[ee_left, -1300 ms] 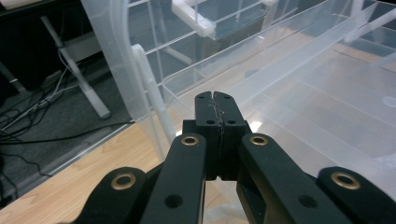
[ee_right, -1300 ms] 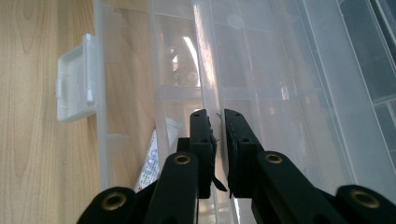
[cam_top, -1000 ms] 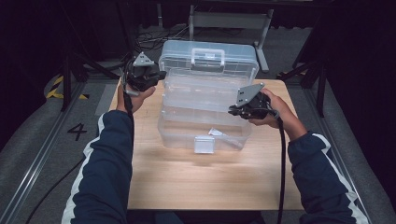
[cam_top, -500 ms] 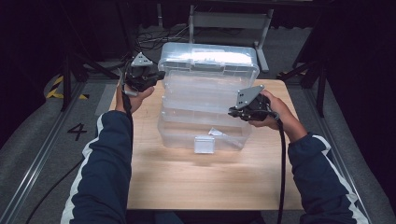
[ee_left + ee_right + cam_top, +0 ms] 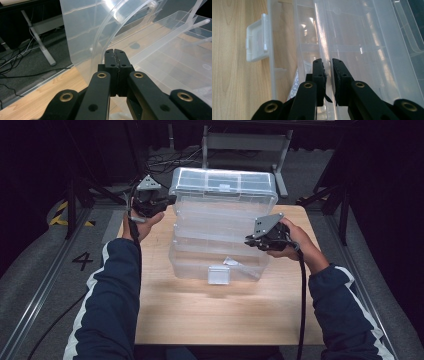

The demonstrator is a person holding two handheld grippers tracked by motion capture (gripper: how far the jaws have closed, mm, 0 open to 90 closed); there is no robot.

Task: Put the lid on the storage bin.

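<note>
Two grippers flanked the clear plastic storage box [image 5: 220, 227], which stood on the pale wooden surface [image 5: 200, 320] with its hinged lid [image 5: 223, 187] raised; the left gripper [image 5: 162, 205] sat at the lid's left edge, fingers [image 5: 115, 58] pressed together; the right gripper [image 5: 252, 241] sat at the box's right side, fingers [image 5: 319, 70] narrowly parted astride a thin clear wall, grip uncertain; a white latch [image 5: 219, 275] hung at the front.

Clear plastic storage box [image 5: 220, 230], lid raised, mid-table, white latch frontward.

Glossy clear plastic box [image 5: 222, 227], matt wooden table [image 5: 220, 315]
</note>
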